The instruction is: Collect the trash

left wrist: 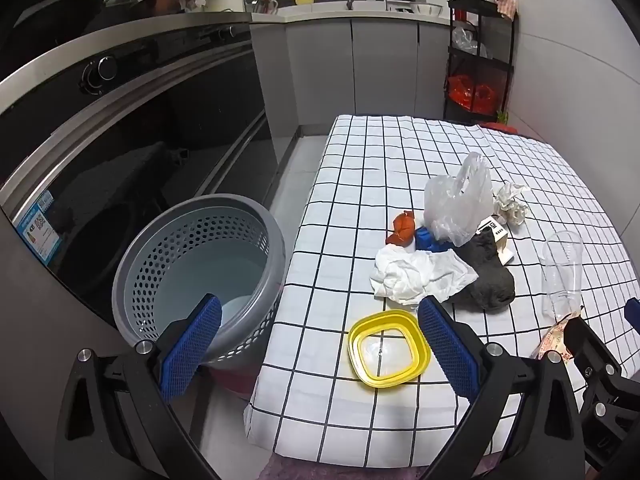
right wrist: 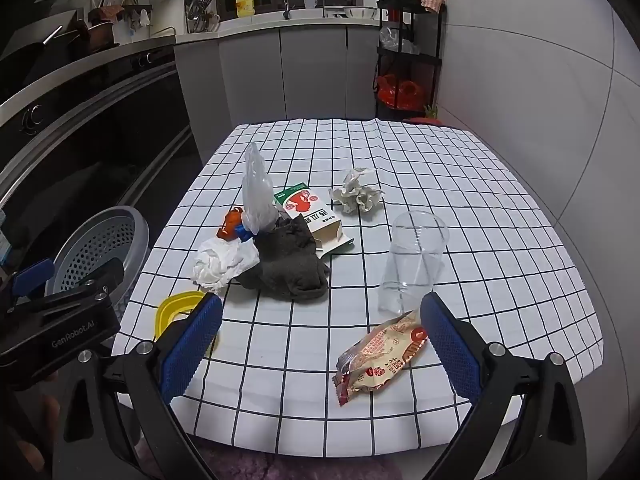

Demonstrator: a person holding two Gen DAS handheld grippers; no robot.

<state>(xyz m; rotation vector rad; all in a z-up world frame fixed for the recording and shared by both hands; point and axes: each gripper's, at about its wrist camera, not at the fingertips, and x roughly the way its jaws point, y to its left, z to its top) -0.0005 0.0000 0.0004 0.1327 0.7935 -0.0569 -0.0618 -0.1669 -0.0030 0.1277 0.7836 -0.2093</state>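
Observation:
Trash lies on the checked tablecloth (right wrist: 460, 184): a snack wrapper (right wrist: 380, 360), a clear plastic cup (right wrist: 414, 260), a milk carton (right wrist: 312, 212), a crumpled paper ball (right wrist: 358, 196), a dark grey cloth (right wrist: 288, 264), white tissue (left wrist: 416, 276), a clear plastic bag (left wrist: 458, 200), an orange scrap (left wrist: 402, 228) and a yellow lid (left wrist: 388, 350). A grey perforated bin (left wrist: 192, 264) stands on the floor left of the table. My left gripper (left wrist: 320, 344) is open above the table's near left edge. My right gripper (right wrist: 320, 344) is open, with the wrapper lying between its fingers, untouched.
A dark oven front (left wrist: 132, 152) and counter run along the left. Grey cabinets (right wrist: 308, 72) and a sink counter are at the back. A black shelf rack (right wrist: 408, 52) with red bags stands in the far right corner beside the tiled wall.

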